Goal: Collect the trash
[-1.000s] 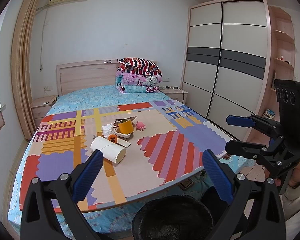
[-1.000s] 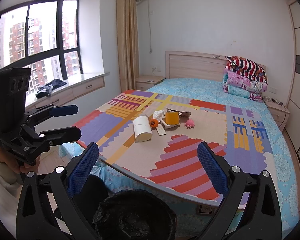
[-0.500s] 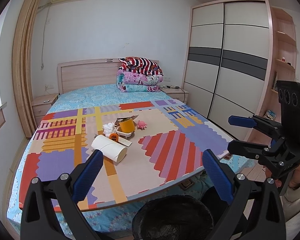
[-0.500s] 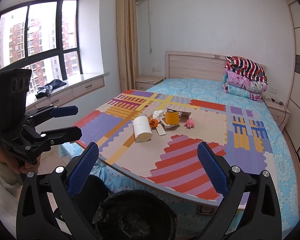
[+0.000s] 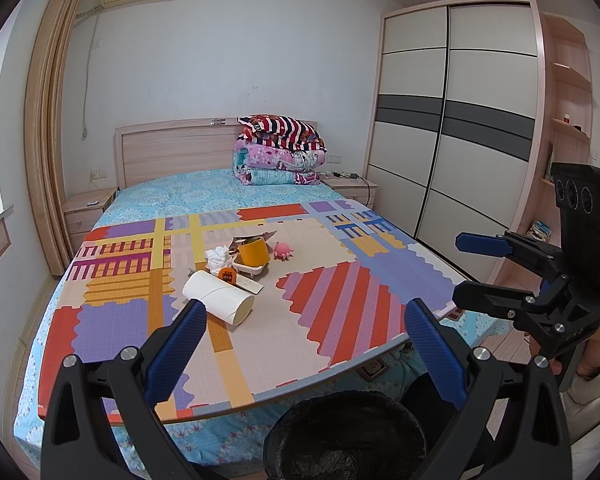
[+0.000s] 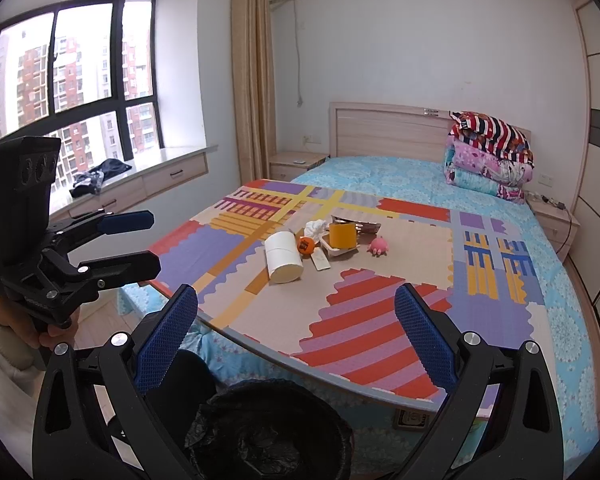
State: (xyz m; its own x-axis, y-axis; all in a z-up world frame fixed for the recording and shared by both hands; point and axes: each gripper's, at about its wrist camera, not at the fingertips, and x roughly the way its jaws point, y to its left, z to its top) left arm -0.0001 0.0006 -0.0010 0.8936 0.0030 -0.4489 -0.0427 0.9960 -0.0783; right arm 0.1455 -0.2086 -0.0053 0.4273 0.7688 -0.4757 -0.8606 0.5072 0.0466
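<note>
Blue-padded tongs (image 5: 306,344) agape, empty.

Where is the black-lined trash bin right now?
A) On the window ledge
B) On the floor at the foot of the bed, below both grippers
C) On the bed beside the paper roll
B: the trash bin sits low in front of the bed, beneath the open left gripper and right gripper.

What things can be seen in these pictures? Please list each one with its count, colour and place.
paper roll: one, white, lying on mat
crumpled tissue: one, white, behind roll
cup: one, yellow, in white tray
orange ball: one, beside roll
toy: one, pink, right of cup
mat: one, multicoloured, on bed
folded quilts: stack, by headboard
bin: one, black-lined, at bed foot
left gripper: open, empty
right gripper: open, empty
</note>
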